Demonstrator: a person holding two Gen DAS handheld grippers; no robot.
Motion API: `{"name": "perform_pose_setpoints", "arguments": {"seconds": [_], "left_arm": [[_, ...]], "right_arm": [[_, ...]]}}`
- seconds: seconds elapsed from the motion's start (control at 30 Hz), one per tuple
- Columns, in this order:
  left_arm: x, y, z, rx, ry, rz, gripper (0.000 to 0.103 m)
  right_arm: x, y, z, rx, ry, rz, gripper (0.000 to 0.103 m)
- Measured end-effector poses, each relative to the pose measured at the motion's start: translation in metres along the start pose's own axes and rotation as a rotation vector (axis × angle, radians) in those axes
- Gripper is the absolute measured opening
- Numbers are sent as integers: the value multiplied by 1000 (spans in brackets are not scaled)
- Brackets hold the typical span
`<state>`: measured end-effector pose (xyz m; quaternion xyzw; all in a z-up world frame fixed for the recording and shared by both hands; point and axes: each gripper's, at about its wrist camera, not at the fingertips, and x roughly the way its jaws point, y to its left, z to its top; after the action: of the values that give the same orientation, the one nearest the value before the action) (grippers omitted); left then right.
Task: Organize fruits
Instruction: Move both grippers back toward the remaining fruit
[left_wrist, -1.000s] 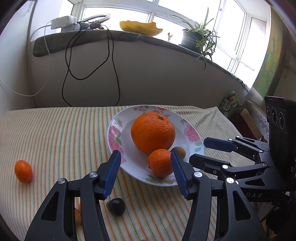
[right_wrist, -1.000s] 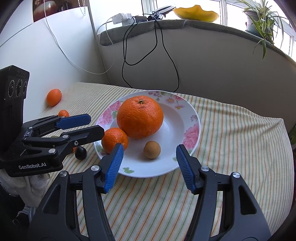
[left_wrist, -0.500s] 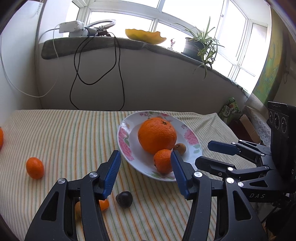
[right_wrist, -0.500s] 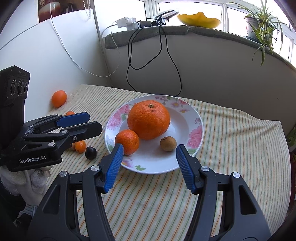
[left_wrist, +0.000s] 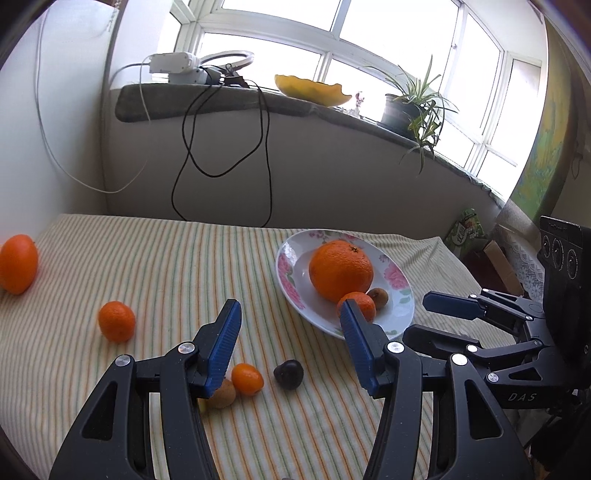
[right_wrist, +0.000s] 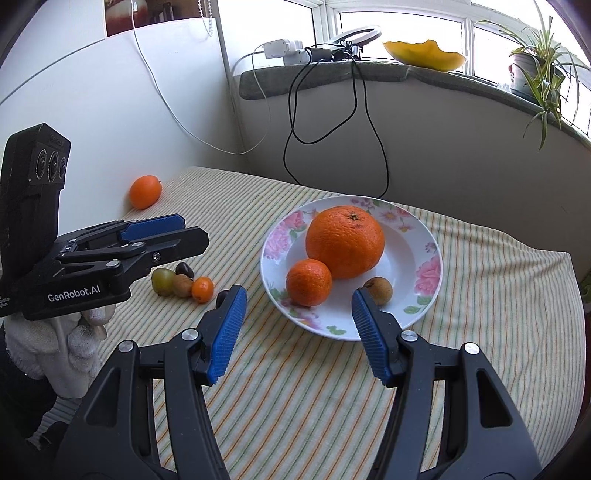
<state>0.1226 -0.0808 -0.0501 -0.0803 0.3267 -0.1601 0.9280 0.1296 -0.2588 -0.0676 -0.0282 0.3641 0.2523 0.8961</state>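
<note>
Jaws apart; fruits (right_wrist: 345, 242) seemingly whole.

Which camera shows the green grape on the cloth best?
The right wrist view: the green grape sits in plain sight beside the brown fruit, below the left gripper. In the left wrist view only a yellowish sliver peeks from behind a finger.

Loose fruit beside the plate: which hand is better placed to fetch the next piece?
Left. The left tongs stand open right above the kumquat and the dark fruit on the striped cloth. The right tongs are open too, but face the flowered plate, away from that cluster.
</note>
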Motion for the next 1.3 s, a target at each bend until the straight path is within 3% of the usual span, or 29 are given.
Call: {"name": "perform_pose_setpoints", "arguments": {"seconds": [0.63, 0.93, 1.1, 1.3], "left_arm": [[-32, 56, -26, -71, 7, 80, 55], [-35, 73, -47, -102, 48, 73, 53], [-29, 76, -54, -115, 79, 50, 47], [-21, 74, -57, -123, 97, 32, 47]], "right_arm": [[12, 35, -6, -49, 34, 75, 62], [27, 49, -11, -64, 70, 116, 61], [39, 53, -14, -65, 104, 137, 48], [52, 58, -19, -63, 136, 150, 42]]}}
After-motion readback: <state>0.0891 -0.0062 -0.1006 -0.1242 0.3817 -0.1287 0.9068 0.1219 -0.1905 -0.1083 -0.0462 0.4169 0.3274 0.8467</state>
